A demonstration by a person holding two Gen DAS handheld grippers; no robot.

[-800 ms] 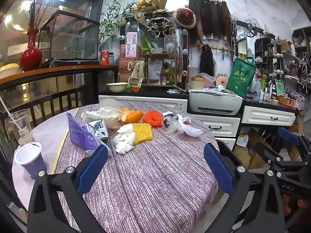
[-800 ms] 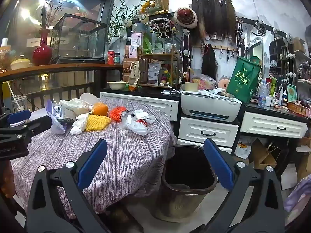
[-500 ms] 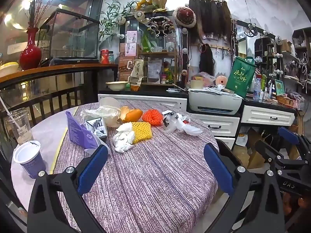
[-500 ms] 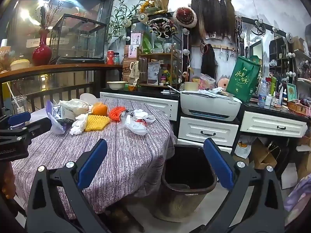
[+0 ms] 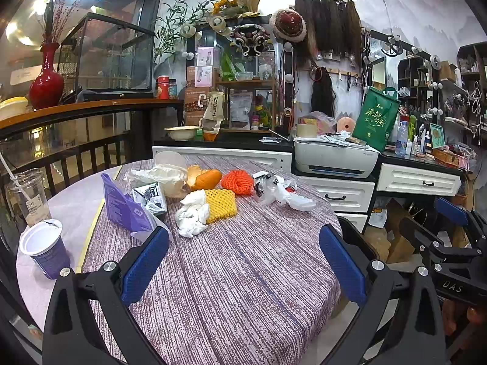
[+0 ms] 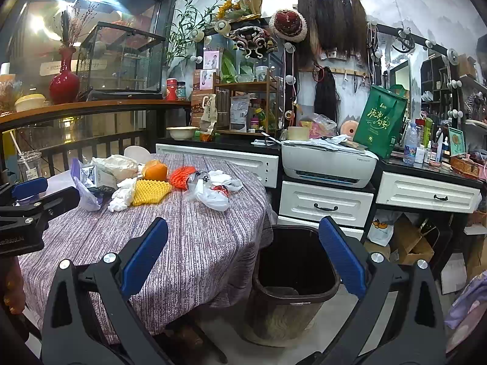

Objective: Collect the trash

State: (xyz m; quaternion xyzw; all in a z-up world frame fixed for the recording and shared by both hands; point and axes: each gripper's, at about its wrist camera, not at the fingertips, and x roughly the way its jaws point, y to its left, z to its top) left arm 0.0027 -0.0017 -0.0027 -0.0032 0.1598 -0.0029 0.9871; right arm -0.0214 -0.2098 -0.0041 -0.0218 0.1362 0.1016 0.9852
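Round table (image 5: 243, 273): trash pile (image 5: 207, 200) untouched; both grippers' fingers spread wide, empty.

The desk (image 5: 243, 273) wears a cloth of fine purple-and-white streaks, with a plain pale lilac strip and a yellow line at its left edge. On it: a yellow foam net (image 5: 219, 205), an orange-red foam net (image 5: 238, 181), an orange peel (image 5: 207, 179), crumpled white tissue (image 5: 192, 216), a clear-and-white plastic bag (image 5: 286, 196) and a purple carton (image 5: 121, 208) — plus a purple cup (image 5: 45, 249) with a white rim. The bin (image 6: 296, 279) is dark brown. Both tongs — left (image 5: 243, 263) and right (image 6: 243, 255) — are black with blue pads.
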